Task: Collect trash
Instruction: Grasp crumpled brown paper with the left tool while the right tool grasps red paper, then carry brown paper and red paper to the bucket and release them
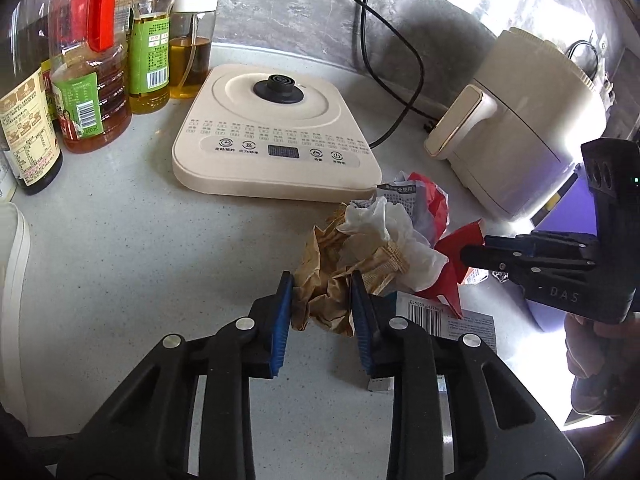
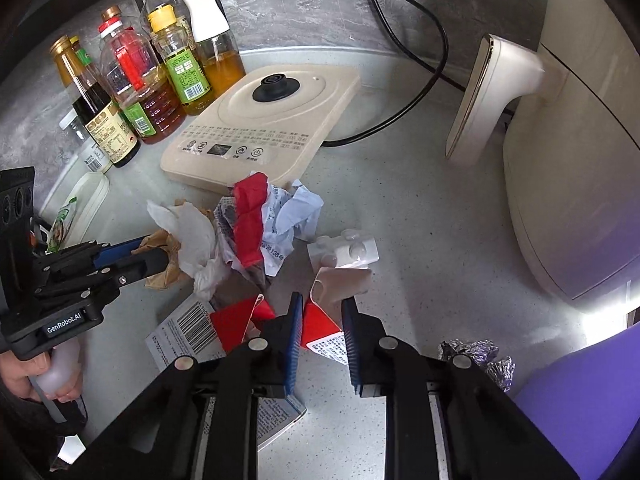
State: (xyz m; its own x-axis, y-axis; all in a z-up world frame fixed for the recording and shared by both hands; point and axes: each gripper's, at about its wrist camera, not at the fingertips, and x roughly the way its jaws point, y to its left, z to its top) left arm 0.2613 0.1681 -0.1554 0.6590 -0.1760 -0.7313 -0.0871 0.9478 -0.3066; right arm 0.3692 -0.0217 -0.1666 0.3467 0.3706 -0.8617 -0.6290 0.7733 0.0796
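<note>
A pile of trash lies on the grey counter (image 1: 120, 272). My left gripper (image 1: 322, 284) is shut on a crumpled brown paper ball (image 1: 320, 300), with white tissue (image 1: 384, 236) just behind it. My right gripper (image 2: 322, 306) is shut on a red-and-white carton piece (image 2: 320, 328). In the right wrist view I also see a crumpled red-and-white wrapper (image 2: 260, 224), a white blister pack (image 2: 346, 250), a flat barcode packet (image 2: 188, 328) and crumpled foil (image 2: 480, 356). The left gripper (image 2: 156, 248) shows at the left there, the right gripper (image 1: 472, 254) at the right in the left wrist view.
A cream induction cooker (image 1: 276, 132) sits behind the pile, with its black cable (image 1: 400, 60). Oil and sauce bottles (image 1: 92, 72) stand at the back left. A cream air fryer (image 1: 516, 120) stands at the right. A purple bag (image 2: 580, 396) is at the lower right.
</note>
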